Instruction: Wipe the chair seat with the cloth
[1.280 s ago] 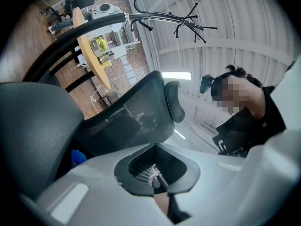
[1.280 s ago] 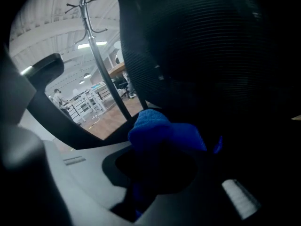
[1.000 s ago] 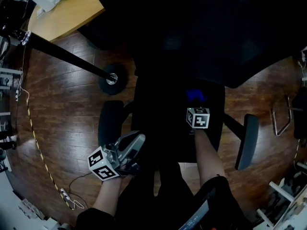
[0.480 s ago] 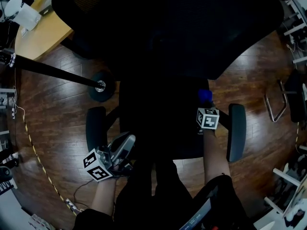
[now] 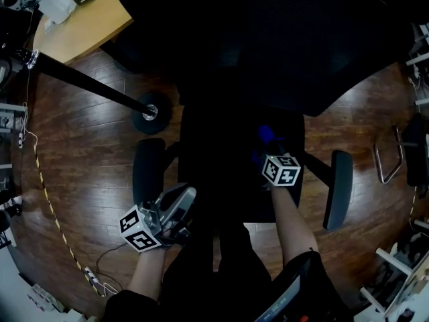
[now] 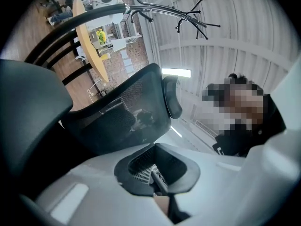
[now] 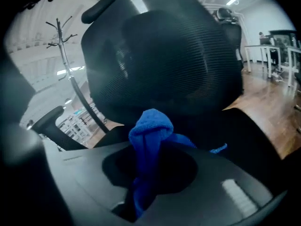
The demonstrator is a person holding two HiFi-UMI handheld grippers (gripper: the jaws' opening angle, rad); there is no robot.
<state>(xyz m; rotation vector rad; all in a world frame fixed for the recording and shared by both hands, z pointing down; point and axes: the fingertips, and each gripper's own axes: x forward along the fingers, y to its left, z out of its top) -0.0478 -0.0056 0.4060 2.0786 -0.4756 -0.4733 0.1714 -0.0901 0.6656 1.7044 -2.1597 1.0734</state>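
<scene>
The cloth (image 7: 149, 131) between the jaws of the right gripper (image 5: 269, 154) is bright blue. Beyond them, the chair seat (image 5: 221, 173) is black and the backrest (image 7: 164, 55) dark mesh. The floor (image 5: 87, 153) shows dark brown wood planks; the bench (image 5: 84, 25) is light tan.

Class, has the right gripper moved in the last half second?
Yes. The right gripper has slid left, away from the armrest beside it.

- We see the chair (image 5: 268, 45) from above as a near-black, underexposed mass.
- Left of the chair, the wood floor (image 5: 87, 146) shows soft glare.
- Both gripper views bend and darken at their rims.
- Behind the chair, a light strip (image 6: 176, 72) burns white.
- Before the chair, the cloth (image 7: 150, 131) looks slightly blurred to us.
</scene>
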